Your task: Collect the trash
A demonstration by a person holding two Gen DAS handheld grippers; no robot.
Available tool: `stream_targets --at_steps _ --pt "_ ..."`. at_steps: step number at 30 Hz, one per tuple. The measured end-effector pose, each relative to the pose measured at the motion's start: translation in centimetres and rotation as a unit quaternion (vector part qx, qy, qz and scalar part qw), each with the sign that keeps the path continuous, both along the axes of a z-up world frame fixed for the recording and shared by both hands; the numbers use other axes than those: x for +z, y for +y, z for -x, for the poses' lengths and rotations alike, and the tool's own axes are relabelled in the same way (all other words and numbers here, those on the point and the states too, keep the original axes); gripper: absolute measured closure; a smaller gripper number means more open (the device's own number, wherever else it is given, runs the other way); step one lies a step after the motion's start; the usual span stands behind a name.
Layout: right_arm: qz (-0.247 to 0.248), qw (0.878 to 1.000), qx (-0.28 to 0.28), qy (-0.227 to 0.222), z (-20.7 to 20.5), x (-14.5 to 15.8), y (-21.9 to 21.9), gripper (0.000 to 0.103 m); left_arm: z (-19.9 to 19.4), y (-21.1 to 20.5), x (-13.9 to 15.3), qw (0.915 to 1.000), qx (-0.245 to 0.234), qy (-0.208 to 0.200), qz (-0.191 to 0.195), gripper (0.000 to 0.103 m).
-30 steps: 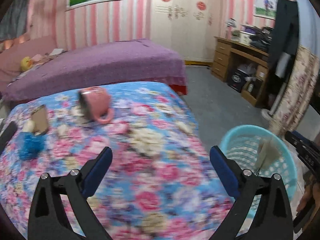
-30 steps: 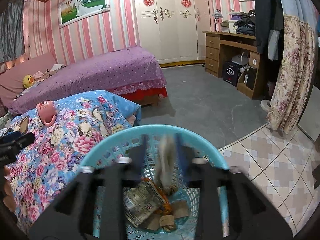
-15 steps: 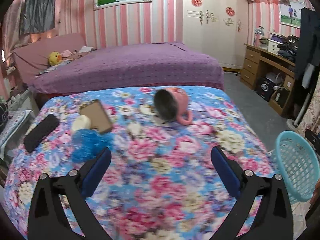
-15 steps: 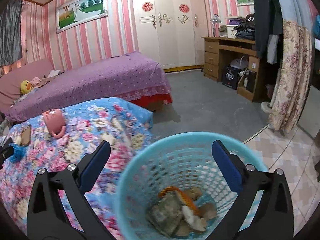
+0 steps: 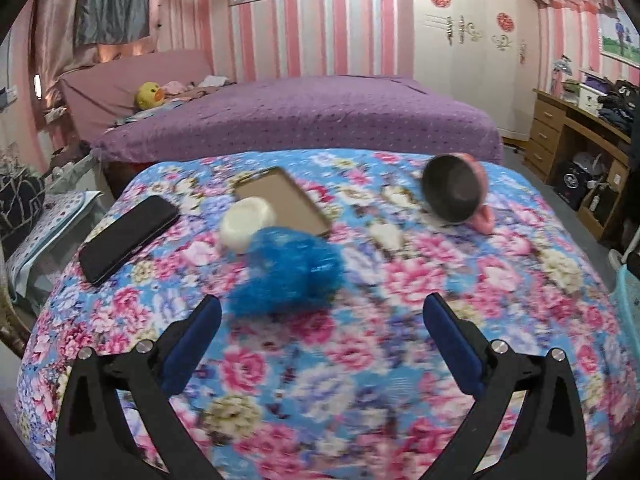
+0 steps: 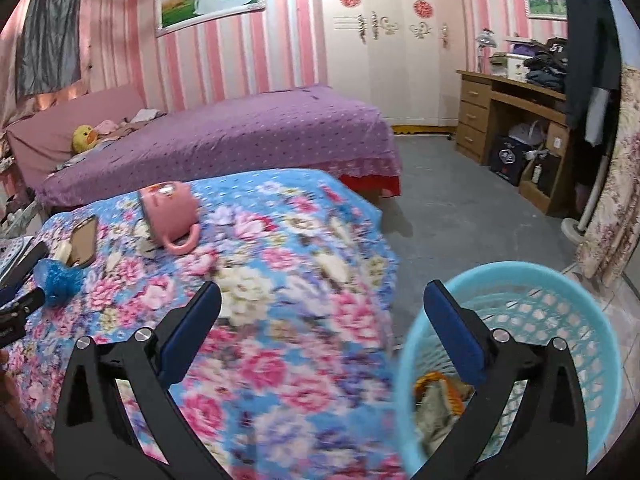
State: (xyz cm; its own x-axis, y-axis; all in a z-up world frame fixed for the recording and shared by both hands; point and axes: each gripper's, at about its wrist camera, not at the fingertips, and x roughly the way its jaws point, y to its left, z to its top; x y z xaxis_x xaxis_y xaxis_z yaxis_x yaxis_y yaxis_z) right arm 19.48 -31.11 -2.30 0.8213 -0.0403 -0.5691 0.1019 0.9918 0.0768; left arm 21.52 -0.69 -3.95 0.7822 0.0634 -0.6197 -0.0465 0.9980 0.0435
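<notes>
Our left claw (image 5: 322, 322) gapes empty, the blue wad (image 5: 286, 276) just ahead at twelve o'clock on the floral bench (image 5: 360, 400). We should straddle that wad squarely, clear of the white cup (image 5: 244, 229). Our right claw (image 6: 322, 322) is spread, nothing in it. Only its view shows the basket (image 6: 560, 300) at four o'clock, trash inside.
</notes>
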Motion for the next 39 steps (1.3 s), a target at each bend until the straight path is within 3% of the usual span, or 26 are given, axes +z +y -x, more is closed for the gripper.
stream_targets --at_steps 8,13,20,25,30,31,34,37,39 --pt "-0.002 1.0 0.02 0.005 -1.6 -0.6 3.0 0.004 -0.4 2.7 -1.2 0.9996 0.024 0.006 -0.015 0.004" --pt "-0.005 1.0 0.018 0.011 -2.0 -1.0 3.6 0.004 -0.6 3.6 -1.1 0.9997 0.026 0.002 -0.004 0.004" --pt "0.015 1.0 0.013 0.018 -2.2 -1.3 4.3 0.004 -1.8 5.1 -1.8 0.9984 0.026 0.036 0.034 0.005" --pt "0.029 0.999 0.006 0.029 -2.7 -1.6 4.9 0.004 -3.6 4.6 -1.7 0.9977 0.015 0.038 0.054 0.005" --pt "0.049 0.998 -0.014 0.03 -3.0 -1.7 5.6 0.004 -6.2 3.2 -2.4 0.9976 -0.002 0.059 0.036 0.006" --pt "0.048 0.998 -0.017 0.031 -3.1 -1.7 5.6 0.004 -6.6 3.0 -2.8 0.9972 -0.005 0.069 0.031 0.009" --pt "0.032 0.999 -0.02 0.033 -3.5 -1.8 5.8 0.004 -7.1 2.8 -3.6 0.9949 -0.023 0.093 0.03 0.041" --pt "0.023 0.999 -0.009 0.038 -3.7 -2.2 7.1 0.004 -6.8 3.3 -3.4 0.9945 -0.037 0.086 0.047 0.051" --pt "0.035 0.998 0.01 0.044 -3.6 -2.5 8.8 0.004 -6.4 3.8 -3.0 0.9955 -0.046 0.074 0.038 0.057"
